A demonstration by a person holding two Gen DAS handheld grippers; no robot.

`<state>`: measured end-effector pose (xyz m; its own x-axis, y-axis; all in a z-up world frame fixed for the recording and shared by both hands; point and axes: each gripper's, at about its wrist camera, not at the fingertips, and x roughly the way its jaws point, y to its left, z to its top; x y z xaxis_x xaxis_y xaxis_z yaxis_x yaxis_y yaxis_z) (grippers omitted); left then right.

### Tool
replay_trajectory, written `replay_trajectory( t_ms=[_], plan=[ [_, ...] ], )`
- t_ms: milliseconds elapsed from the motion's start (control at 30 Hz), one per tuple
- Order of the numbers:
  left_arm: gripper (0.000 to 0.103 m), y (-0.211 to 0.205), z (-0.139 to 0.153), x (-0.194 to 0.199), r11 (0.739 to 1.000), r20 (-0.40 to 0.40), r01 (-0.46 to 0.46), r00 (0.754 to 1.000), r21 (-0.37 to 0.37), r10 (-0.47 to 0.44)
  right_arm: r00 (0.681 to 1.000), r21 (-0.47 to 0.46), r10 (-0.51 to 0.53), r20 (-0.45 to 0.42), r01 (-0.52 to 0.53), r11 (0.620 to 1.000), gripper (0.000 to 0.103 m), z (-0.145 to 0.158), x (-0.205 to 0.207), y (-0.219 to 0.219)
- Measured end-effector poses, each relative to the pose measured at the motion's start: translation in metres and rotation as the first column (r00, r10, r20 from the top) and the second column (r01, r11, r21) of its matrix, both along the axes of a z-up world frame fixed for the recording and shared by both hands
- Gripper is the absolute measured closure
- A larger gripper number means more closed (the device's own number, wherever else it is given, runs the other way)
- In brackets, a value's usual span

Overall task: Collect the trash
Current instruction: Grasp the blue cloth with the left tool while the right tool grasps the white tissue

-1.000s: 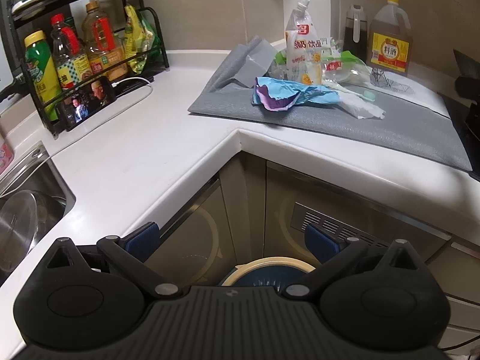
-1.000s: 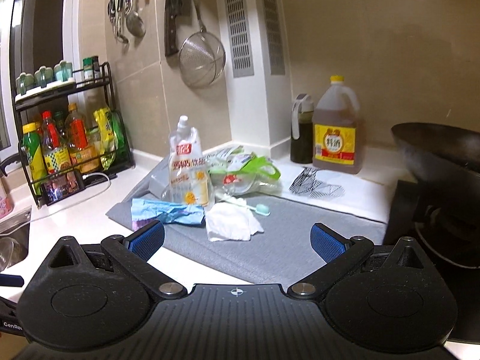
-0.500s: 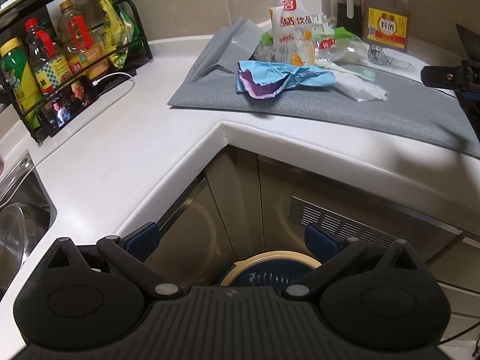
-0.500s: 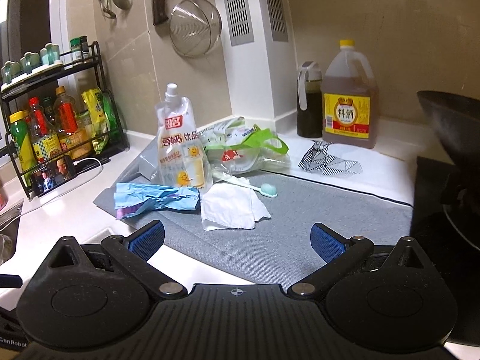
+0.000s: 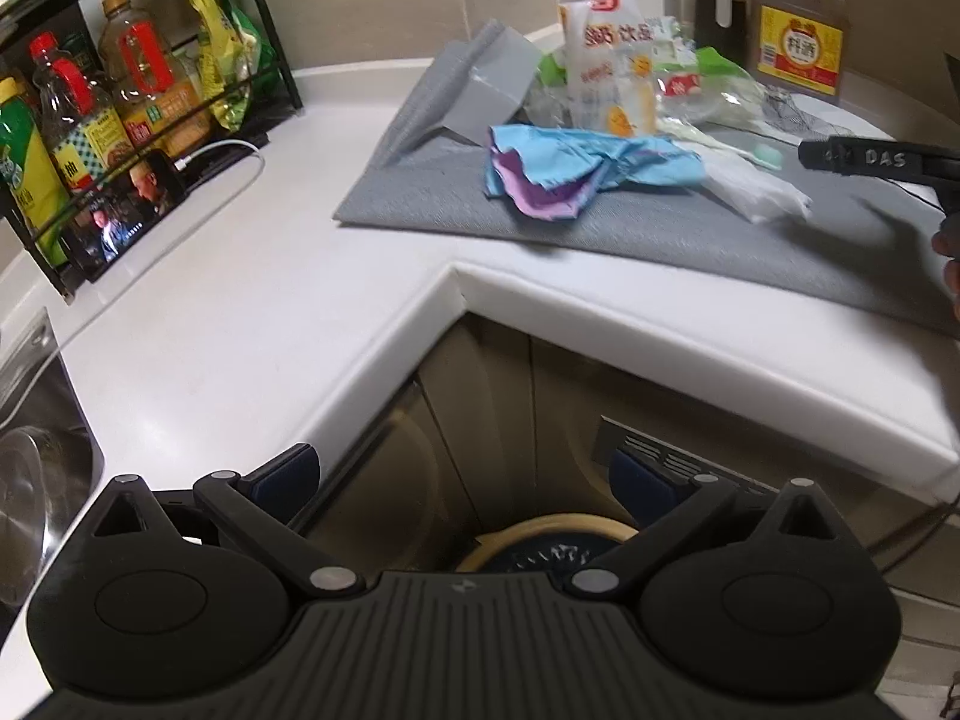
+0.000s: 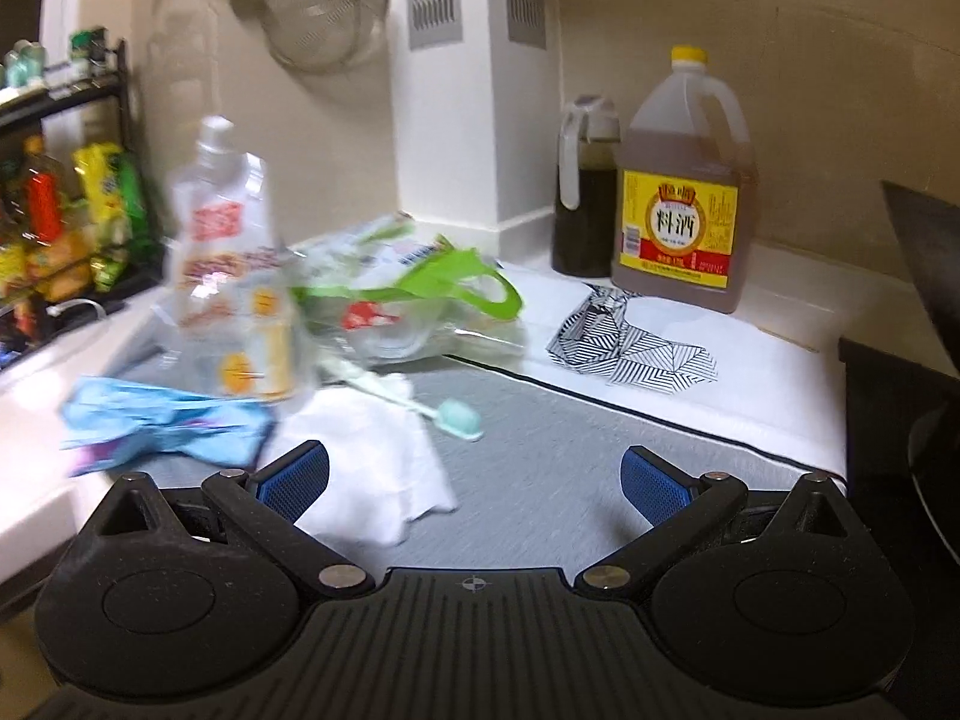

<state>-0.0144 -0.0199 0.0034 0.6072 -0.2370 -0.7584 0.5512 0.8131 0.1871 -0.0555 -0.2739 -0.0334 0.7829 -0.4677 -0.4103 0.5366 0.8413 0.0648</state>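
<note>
Two pairs of tongs are in view, both spread wide with nothing between their blue pads. The right tongs hover low over the grey mat, with a crumpled white tissue lying just ahead of the left pad. The left tongs hang off the edge of the white worktop, above a round bin with a cream rim that stands on the floor by the cabinet corner; what it holds cannot be made out.

Trash is heaped at the back of the mat: a crumpled blue and purple wrapper, a spouted drink pouch standing upright behind it, and clear plastic packaging with a green handle beside the pouch. A toothbrush with a pale green head lies across the tissue's far edge.

Behind the mat, near the wall, stand a large jug of cooking wine with a yellow cap and a dark oil dispenser, touching or nearly so. A black-and-white patterned folded paper lies on a white cloth in front of the jug. At the left, a black wire rack holds sauce bottles and green packets, and a phone with its screen lit leans against it, a white cable plugged in. A sink edge shows at the far left.
</note>
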Motion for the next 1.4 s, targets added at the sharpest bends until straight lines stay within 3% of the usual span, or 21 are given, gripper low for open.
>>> replay_trajectory(
  t_ms=[367,533,667,767,867,933,1033,1167,1400],
  plan=[
    [0.000,-0.032,0.021,0.024,0.998,0.099,0.056,0.994,0.001,-0.055,0.995,0.067,0.082,-0.051,-0.078,0.995,0.000,-0.008,0.075,-0.036],
    [0.000,-0.053,0.034,0.044,0.995,0.139,0.098,0.986,-0.021,-0.094,0.996,0.190,0.090,0.023,-0.092,0.977,0.000,-0.018,0.069,-0.053],
    [0.000,-0.079,0.037,0.057,0.986,0.193,0.163,0.969,-0.022,-0.156,0.992,0.142,0.121,0.033,-0.125,0.982,0.000,-0.004,0.058,-0.048],
    [0.000,-0.100,0.031,0.061,0.961,0.235,0.274,0.932,0.037,-0.274,0.973,0.167,0.231,0.024,-0.231,0.959,0.000,0.002,0.055,-0.045],
    [0.000,-0.119,0.020,0.066,0.920,0.250,0.368,0.886,0.136,-0.391,0.950,0.167,0.311,-0.022,-0.303,0.938,0.000,0.002,0.058,-0.037],
    [0.000,-0.130,0.012,0.071,0.887,0.233,0.412,0.860,0.206,-0.454,0.931,0.157,0.362,-0.044,-0.351,0.923,0.000,0.001,0.060,-0.028],
    [0.000,-0.143,0.001,0.084,0.851,0.185,0.444,0.845,0.279,-0.502,0.898,0.141,0.429,-0.098,-0.414,0.899,0.000,-0.002,0.063,-0.014],
    [0.000,-0.153,-0.011,0.103,0.841,0.132,0.454,0.852,0.295,-0.506,0.883,0.137,0.438,-0.168,-0.419,0.898,0.000,-0.011,0.073,-0.005],
    [0.000,-0.161,-0.019,0.131,0.880,0.072,0.422,0.892,0.217,-0.446,0.916,0.078,0.360,-0.177,-0.352,0.933,0.000,-0.017,0.077,-0.009]
  ],
)
